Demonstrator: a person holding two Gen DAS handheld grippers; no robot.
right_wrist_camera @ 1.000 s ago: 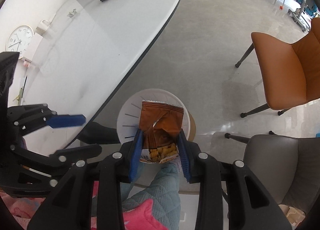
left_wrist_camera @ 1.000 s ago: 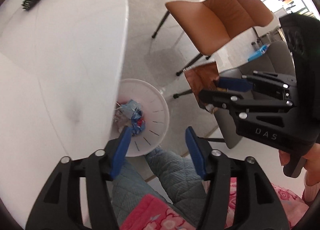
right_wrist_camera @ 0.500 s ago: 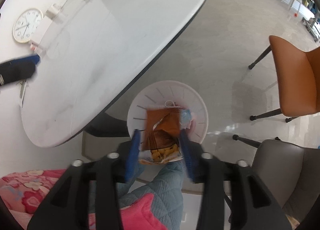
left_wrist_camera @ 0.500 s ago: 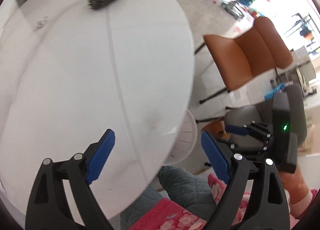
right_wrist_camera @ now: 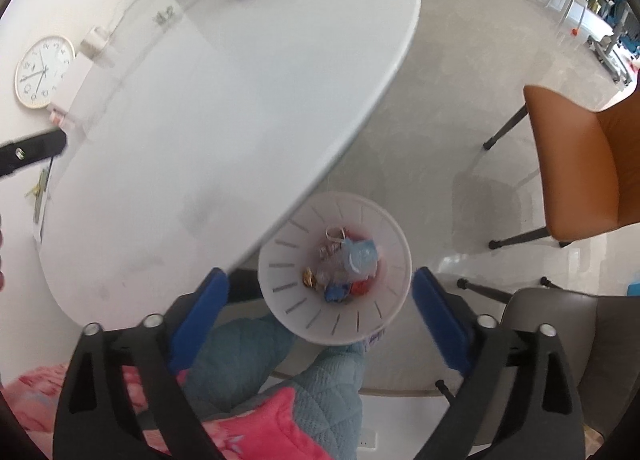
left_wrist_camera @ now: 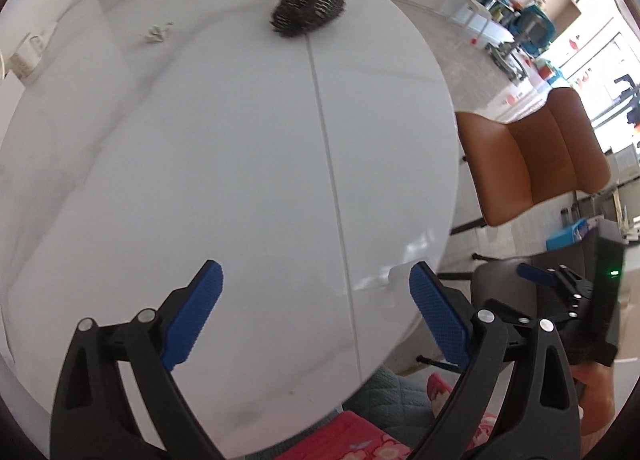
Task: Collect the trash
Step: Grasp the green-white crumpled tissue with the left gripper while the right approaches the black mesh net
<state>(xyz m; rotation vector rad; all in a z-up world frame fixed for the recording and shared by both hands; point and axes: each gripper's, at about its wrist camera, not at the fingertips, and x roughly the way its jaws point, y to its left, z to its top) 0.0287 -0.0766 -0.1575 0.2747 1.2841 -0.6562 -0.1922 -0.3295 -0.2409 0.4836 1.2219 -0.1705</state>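
Over the near edge of a white table [left_wrist_camera: 240,180], the left gripper [left_wrist_camera: 316,312] hangs with its jaws spread wide and nothing between them. Toward the far edge lies a small pale scrap [left_wrist_camera: 157,31], likely the next trash, with a black hairbrush [left_wrist_camera: 308,14] to its right near the same edge. The scrap looks light and crumpled, probably soft enough to flatten or skid on the glossy top, so a pinch across its raised middle seems the safest hold. To the right, below the table's edge, the right gripper [right_wrist_camera: 320,320] hovers above a white bin [right_wrist_camera: 384,324], its jaws also spread and empty. Wrappers [right_wrist_camera: 344,268] sit in the bin's bottom. An orange chair [right_wrist_camera: 580,164] stands well apart on the floor.
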